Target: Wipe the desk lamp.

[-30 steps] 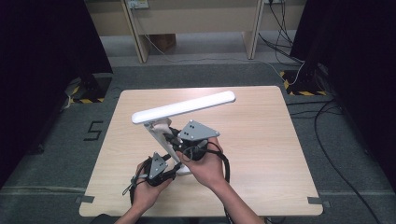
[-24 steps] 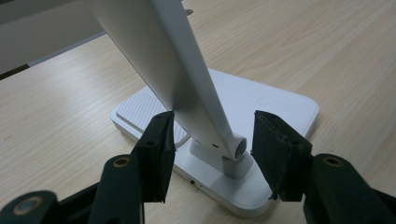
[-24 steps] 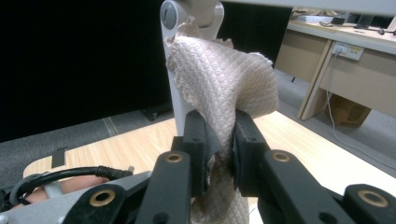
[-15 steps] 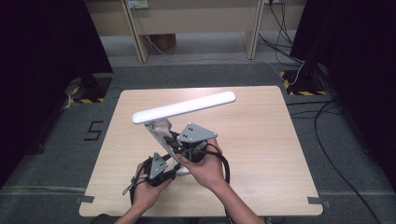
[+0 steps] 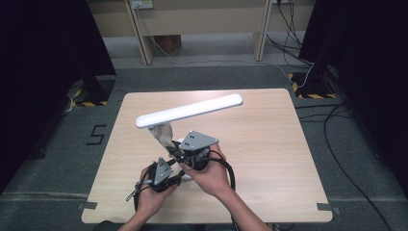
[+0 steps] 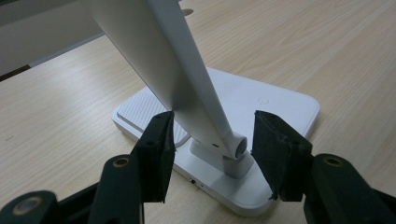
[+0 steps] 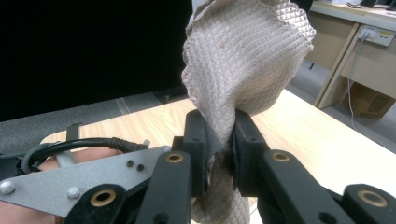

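A white desk lamp stands on the wooden table [image 5: 269, 144], its long light bar [image 5: 190, 109] slanting above the tabletop. My left gripper [image 6: 212, 140] is open and low by the lamp's flat base [image 6: 266, 100]. Its jaws stand on either side of the lamp arm [image 6: 182, 79] just above the hinge: the left pad [image 6: 159, 140] touches the arm, the right pad [image 6: 278, 154] is slightly apart. My right gripper [image 7: 219, 135] is shut on a beige waffle-weave cloth [image 7: 243, 60]. In the high view the cloth [image 5: 163, 134] rises beside the lamp arm, with the right gripper [image 5: 174, 148] just behind the left gripper [image 5: 176, 173].
Both hands work at the table's near-left part. Bare tabletop stretches to the right and far side. Desk legs, cables and a cardboard box [image 5: 168, 43] lie on the floor beyond the table. A floor mark "5" [image 5: 96, 134] is at the left.
My right gripper with the cloth has edged slightly nearer and to the left along the lamp arm. The left gripper and the lamp have stayed put.
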`<state>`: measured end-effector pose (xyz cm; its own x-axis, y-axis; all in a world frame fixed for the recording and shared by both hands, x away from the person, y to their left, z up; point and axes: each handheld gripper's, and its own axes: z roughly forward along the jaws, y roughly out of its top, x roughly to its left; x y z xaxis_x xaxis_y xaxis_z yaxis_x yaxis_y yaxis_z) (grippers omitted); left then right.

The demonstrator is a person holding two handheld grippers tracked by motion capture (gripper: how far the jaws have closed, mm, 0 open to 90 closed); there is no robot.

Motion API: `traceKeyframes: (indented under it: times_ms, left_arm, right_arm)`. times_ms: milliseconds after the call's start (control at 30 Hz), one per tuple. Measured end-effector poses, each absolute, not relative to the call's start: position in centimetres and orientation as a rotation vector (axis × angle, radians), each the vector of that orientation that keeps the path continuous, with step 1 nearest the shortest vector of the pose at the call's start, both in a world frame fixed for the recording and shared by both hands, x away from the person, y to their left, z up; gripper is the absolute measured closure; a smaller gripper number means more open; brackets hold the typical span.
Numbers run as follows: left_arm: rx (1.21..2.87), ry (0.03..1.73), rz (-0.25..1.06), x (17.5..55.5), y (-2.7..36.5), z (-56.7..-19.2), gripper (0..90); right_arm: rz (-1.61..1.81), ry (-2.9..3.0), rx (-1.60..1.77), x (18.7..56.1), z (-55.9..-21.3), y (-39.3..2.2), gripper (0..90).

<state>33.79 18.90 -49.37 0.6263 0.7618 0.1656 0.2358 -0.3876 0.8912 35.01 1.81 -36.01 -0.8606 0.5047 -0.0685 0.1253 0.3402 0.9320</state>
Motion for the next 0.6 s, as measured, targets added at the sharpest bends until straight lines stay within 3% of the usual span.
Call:
traceKeyframes:
  times_ms: [600]
  left_arm:
    - [1.942, 0.778, 0.729, 33.8, 18.9, -49.3, 48.2]
  right_arm:
    - [1.473, 2.345, 0.553, 35.4, -37.5, 1.7, 78.7]
